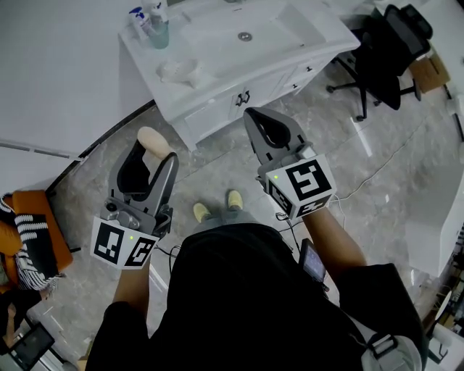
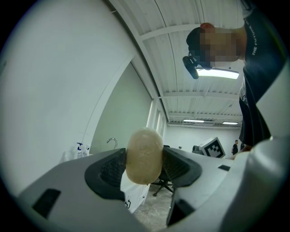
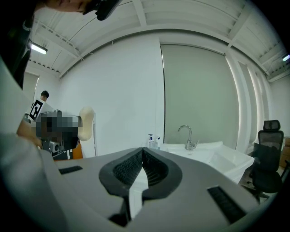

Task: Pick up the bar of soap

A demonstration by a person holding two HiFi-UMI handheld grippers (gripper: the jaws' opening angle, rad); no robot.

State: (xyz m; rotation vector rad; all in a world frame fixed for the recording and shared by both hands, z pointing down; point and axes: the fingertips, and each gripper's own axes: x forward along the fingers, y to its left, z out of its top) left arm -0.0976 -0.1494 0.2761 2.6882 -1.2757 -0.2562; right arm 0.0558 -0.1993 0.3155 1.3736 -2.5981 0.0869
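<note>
Soap bar (image 2: 144, 156): pale cream oval, pinched across its middle by your left gripper (image 1: 155, 152). It is up in the air over the grey tiled floor (image 1: 217, 170), near the front left corner of the white vanity (image 1: 217, 90).

Vanity: the biggest item ahead of you. Its countertop has a sunken basin (image 1: 250, 32) and a chrome tap (image 3: 186, 135) at the back.

Black office chair (image 1: 384, 51): on the floor to the vanity's right, apart from it.

Left gripper: ribbed jaws clamped on the bar from both sides, with the soap's upper end poking past the tips.

Right gripper (image 1: 254, 117): jaws pressed together with nothing between them, pointing toward the vanity front.

White soap dish (image 1: 180, 71): on the left end of the counter.

Pump bottles (image 1: 148, 22): at the back left corner of the counter, near the dish.
</note>
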